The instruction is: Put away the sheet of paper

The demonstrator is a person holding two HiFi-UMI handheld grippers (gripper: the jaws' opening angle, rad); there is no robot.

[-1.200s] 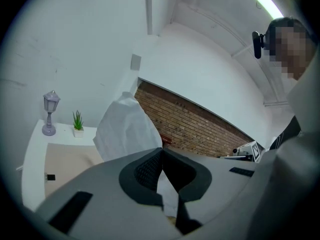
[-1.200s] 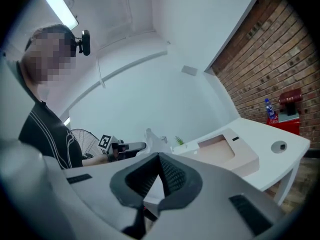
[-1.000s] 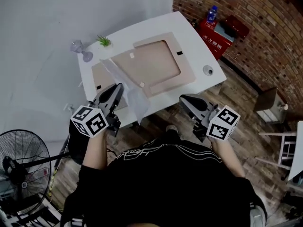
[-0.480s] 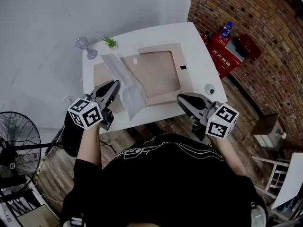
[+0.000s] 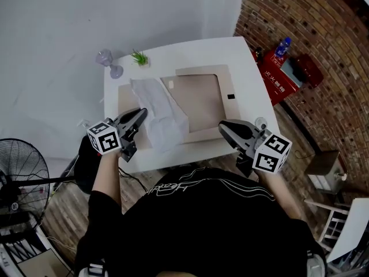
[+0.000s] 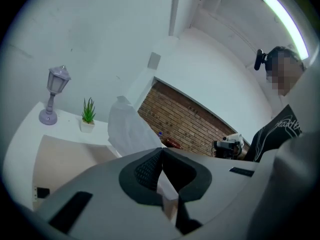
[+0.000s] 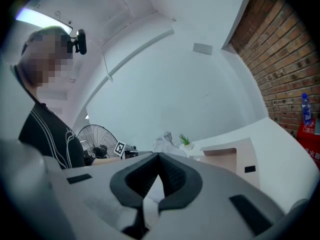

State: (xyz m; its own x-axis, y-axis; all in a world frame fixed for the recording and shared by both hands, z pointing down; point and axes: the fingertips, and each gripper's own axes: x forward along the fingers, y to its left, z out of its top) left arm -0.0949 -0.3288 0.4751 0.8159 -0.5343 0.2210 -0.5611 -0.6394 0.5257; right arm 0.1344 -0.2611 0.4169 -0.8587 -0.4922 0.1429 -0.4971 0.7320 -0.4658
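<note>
The sheet of paper (image 5: 161, 117) is white and crinkled, and it hangs over the left part of a tan board (image 5: 202, 97) on the white table (image 5: 245, 59). My left gripper (image 5: 142, 112) is shut at the sheet's left edge. In the left gripper view the jaws (image 6: 162, 150) meet tip to tip and the paper (image 6: 127, 131) stands up just beyond them. My right gripper (image 5: 222, 126) hovers at the table's front edge, to the right of the sheet. Its jaws (image 7: 159, 155) are shut with nothing in them, and the paper (image 7: 165, 145) shows far beyond them.
A small purple lamp (image 5: 106, 59) and a potted plant (image 5: 139, 57) stand at the table's far left corner. A small round object (image 5: 258, 120) sits near the front right edge. A red box with a bottle (image 5: 285, 68) stands by the brick wall on the right, and a fan (image 5: 17, 178) on the floor at the left.
The table now lies closer under both grippers. The sheet has gone from a long narrow strip to a wider spread beside the left gripper. The right gripper stays shut at the front edge.
</note>
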